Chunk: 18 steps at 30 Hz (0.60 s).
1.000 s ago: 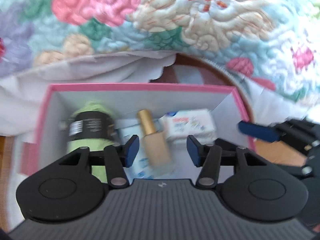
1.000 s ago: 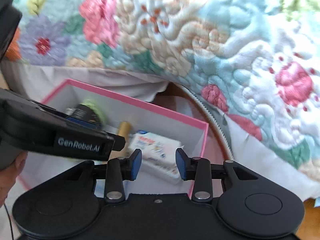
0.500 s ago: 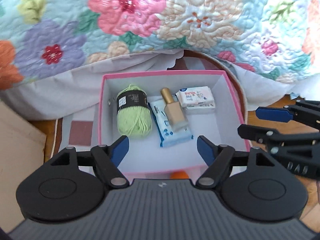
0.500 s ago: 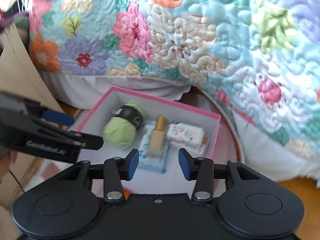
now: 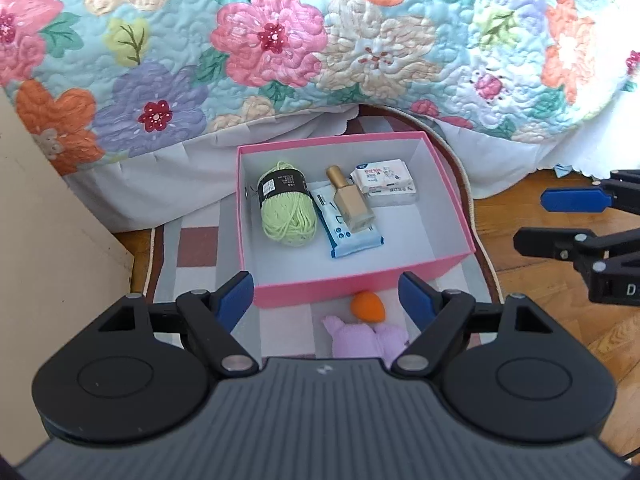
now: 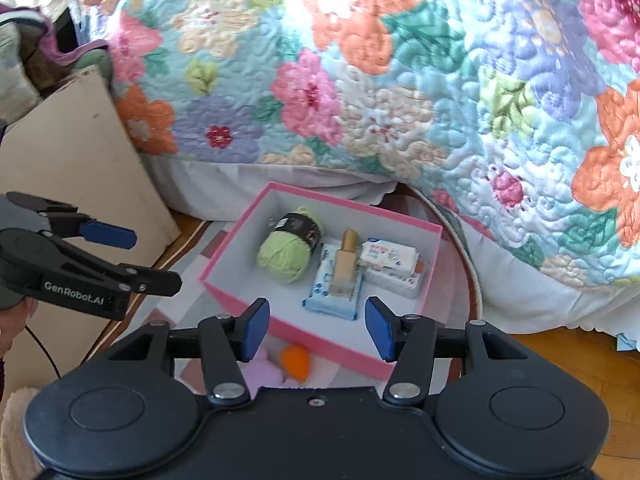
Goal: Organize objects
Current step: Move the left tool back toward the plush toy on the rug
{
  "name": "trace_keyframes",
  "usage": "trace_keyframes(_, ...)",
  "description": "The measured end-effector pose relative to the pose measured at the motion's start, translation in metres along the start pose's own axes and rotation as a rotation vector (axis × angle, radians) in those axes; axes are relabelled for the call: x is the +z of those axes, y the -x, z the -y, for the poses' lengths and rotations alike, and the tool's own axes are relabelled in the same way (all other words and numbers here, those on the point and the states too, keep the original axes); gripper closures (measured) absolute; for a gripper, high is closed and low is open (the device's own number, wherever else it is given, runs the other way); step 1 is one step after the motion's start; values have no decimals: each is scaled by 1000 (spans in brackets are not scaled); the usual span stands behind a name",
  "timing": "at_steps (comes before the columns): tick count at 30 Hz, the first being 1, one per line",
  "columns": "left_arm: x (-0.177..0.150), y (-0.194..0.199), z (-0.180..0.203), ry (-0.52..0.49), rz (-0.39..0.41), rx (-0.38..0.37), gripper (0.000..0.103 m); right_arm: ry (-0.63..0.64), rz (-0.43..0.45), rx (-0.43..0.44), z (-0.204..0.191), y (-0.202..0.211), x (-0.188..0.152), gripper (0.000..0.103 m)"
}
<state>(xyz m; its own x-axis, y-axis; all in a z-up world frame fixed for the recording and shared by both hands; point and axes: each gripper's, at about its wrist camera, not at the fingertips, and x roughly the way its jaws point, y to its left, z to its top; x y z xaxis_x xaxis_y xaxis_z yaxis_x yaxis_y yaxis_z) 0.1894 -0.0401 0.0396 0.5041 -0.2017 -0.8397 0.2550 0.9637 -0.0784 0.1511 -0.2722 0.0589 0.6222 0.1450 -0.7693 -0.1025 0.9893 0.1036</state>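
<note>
Now my left gripper [image 5: 327, 294] and right gripper [image 6: 316, 328] hang over the pink box's [image 5: 440, 270] near edge, both opening, empty.

Box [image 5: 348, 292]: pink outside, white inside, open-topped, on a checked rug.
Yarn [image 5: 288, 216]: green ball with black label, lying at the box's left.
Bottle [image 5: 351, 200]: gold-capped, lying on a blue-white wipes pack [image 5: 352, 236].
Tissue packs [image 5: 384, 180]: white, stacked, far right corner.
Sponge [image 5: 367, 306]: orange, egg-shaped, outside the box's front wall.
Plush [image 5: 366, 340]: lilac, just beside the sponge.
</note>
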Motion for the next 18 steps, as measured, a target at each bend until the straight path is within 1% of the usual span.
trace_keyframes(5,-18,18,3,-23,-8,18,24,21,6,13,-17,19,-10,44)
trace_keyframes(7,-26,25,4,-45,-11,25,24,32,19,13,-26,27,-18,42)
trace_keyframes(8,-30,28,3,-49,-13,26,24,40,23,15,-31,30,-24,39)
trace_keyframes(10,-37,34,2,-59,-18,19,24,44,20,20,-40,36,-34,36)
trace_keyframes(16,-57,48,-5,-55,-21,2,24,75,-14,36,-64,47,-60,36)
trace_keyframes(18,-62,51,-8,-54,-23,-7,24,87,-20,43,-71,50,-68,35)
